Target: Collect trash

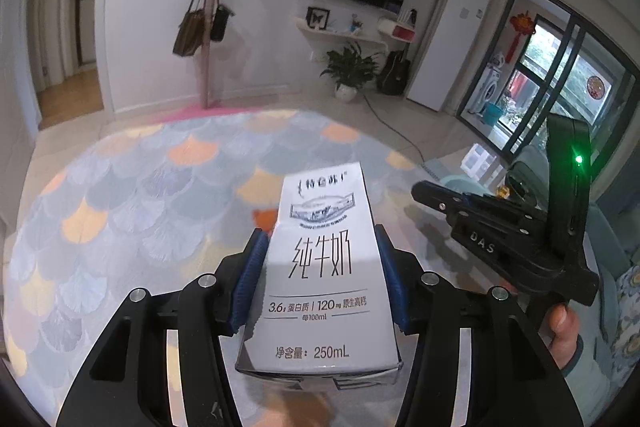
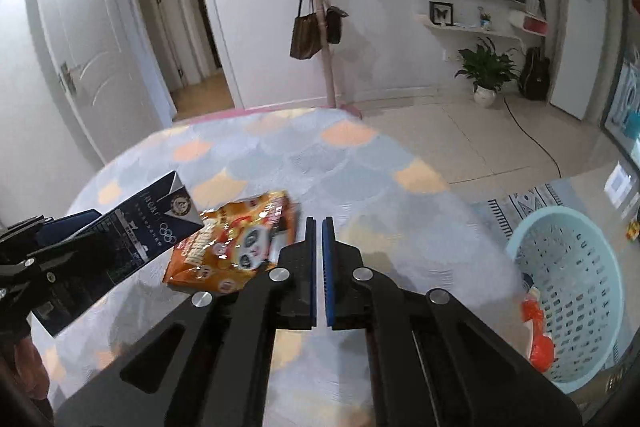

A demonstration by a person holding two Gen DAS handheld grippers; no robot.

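My left gripper [image 1: 320,259] is shut on a white 250 mL milk carton [image 1: 324,267] and holds it above the round scale-patterned rug [image 1: 140,195]. The same carton [image 2: 120,247] shows its dark blue side at the left of the right wrist view. My right gripper [image 2: 319,247] is shut and empty, its blue pads almost touching, above the rug [image 2: 280,155]. An orange snack bag [image 2: 236,243] lies on the rug just left of the right gripper. A light blue laundry-style basket [image 2: 580,291] stands to the right with an orange wrapper [image 2: 538,331] inside.
A pink coat stand [image 2: 324,39] with bags, a potted plant [image 2: 486,71], a guitar [image 2: 534,75] and a white fridge [image 2: 580,39] line the far wall. A black cable [image 2: 532,139] runs over the tiled floor. An open door [image 2: 80,67] is at the left.
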